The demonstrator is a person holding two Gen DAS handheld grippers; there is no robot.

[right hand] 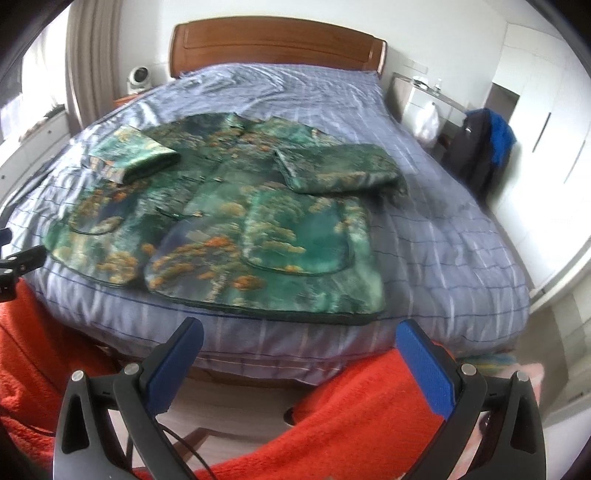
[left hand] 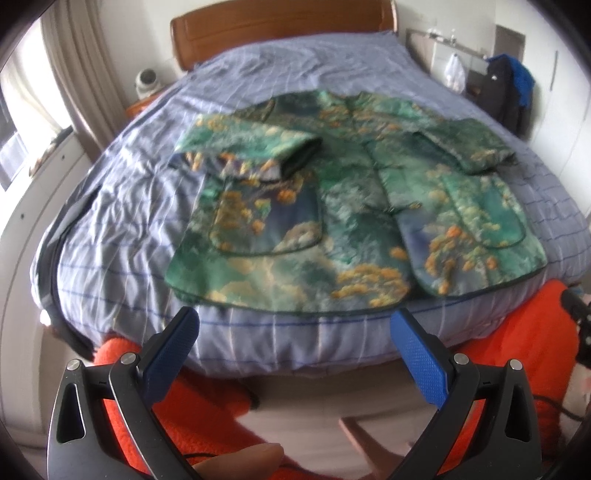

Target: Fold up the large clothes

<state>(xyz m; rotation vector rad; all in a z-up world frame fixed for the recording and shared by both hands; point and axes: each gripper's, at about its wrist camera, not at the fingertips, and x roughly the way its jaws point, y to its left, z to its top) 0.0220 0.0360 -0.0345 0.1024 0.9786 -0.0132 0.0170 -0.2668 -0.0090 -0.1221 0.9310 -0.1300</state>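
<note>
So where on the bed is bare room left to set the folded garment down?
Bare quilt lies between the jacket collar and the headboard, and in a strip right of the jacket toward the wardrobe-side edge. Left of it is another strip. The near edge is crowded: the hem almost reaches it.

Left wrist view: from off the foot of the bed (left hand: 110,221), low, facing 12 o'clock toward the headboard (left hand: 280,29); left tongs (left hand: 295,325) frame the bottom edge.
Right wrist view: same foot end, set further right, facing about 11 o'clock; right tongs (right hand: 299,332) at the bottom.
Nearness: both near the foot edge.
Shared: bed, headboard, jacket (left hand: 332,206).
</note>
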